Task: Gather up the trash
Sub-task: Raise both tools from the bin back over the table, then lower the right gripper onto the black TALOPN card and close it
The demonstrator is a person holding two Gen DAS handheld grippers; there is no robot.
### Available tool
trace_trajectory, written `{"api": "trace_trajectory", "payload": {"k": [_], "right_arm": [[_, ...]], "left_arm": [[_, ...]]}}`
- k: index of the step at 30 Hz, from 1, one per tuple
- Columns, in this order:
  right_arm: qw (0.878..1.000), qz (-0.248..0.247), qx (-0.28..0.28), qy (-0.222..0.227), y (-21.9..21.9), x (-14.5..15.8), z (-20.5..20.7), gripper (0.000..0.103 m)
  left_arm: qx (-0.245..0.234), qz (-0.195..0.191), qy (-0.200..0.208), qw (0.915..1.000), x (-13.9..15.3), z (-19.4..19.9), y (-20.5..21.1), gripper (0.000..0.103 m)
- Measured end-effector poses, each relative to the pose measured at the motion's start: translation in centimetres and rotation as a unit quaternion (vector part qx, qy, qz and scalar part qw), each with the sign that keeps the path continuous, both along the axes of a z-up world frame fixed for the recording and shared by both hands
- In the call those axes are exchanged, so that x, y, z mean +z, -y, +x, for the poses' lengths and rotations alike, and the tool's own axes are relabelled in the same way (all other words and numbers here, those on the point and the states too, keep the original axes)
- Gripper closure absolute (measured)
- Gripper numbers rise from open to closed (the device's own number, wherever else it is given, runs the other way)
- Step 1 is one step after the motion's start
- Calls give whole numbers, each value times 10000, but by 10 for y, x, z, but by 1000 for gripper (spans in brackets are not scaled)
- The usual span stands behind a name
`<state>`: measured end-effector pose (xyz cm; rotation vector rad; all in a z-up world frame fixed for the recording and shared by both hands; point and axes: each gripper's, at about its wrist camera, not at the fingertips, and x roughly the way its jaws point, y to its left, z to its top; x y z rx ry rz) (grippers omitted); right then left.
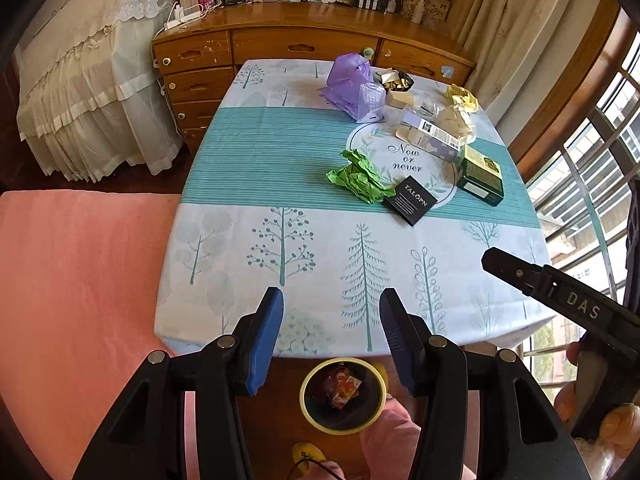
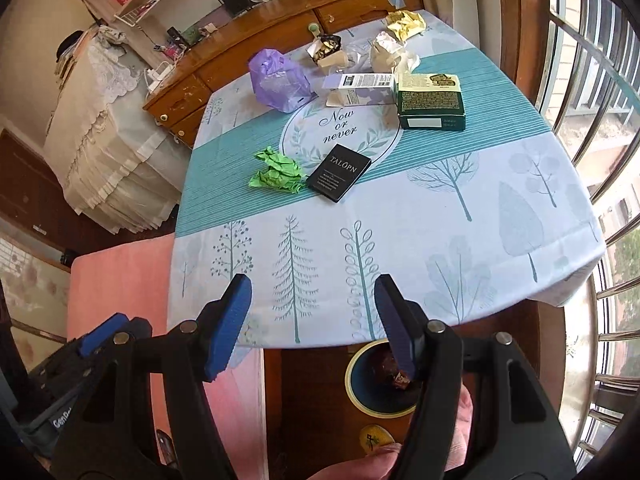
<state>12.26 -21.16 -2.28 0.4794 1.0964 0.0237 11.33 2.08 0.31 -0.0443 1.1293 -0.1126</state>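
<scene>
Trash lies on the tablecloth (image 1: 280, 168): a crumpled green paper (image 1: 358, 178), a black "TALOPN" box (image 1: 410, 200), a dark green box (image 1: 482, 178), a purple plastic bag (image 1: 348, 80) and a lilac carton (image 1: 434, 136). The same green paper (image 2: 278, 172), black box (image 2: 339, 177) and green box (image 2: 432, 100) show in the right wrist view. On the floor below the table's near edge stands a yellow-rimmed bin (image 1: 343, 396) holding a wrapper. My left gripper (image 1: 330, 344) is open and empty above the bin. My right gripper (image 2: 312, 326) is open and empty over the table's edge.
A pink-covered seat (image 1: 80, 280) sits left of the table. A wooden dresser (image 1: 280, 44) stands behind it, a window with bars (image 2: 592, 80) to the right. More crumpled wrappers (image 1: 456, 120) lie at the table's far side. A person's pink-clad leg and yellow slipper (image 1: 306, 454) are by the bin.
</scene>
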Motion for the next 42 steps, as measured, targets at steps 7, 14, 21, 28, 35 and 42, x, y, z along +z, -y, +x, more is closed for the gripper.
{"api": "trace_trajectory", "payload": {"k": [7, 14, 21, 28, 35, 42], "right_arm": [[9966, 429, -123, -699, 25, -65, 112, 42], [9845, 916, -389, -1447, 40, -122, 180, 42], [9777, 916, -443, -1837, 41, -147, 219, 31], [9823, 476, -76, -1811, 7, -149, 249, 28], [9847, -881, 551, -1396, -44, -144, 266, 28], [9638, -2125, 1238, -1026, -91, -155, 267, 29]], "left_arm": [[440, 131, -195, 9988, -28, 92, 26, 52], [932, 87, -410, 9948, -52, 137, 27, 52], [1270, 55, -567, 9903, -72, 151, 16, 52], [1481, 32, -626, 9870, -76, 152, 3, 52], [1703, -31, -661, 9832, -76, 147, -15, 52], [1799, -97, -758, 9807, -82, 140, -22, 52]]}}
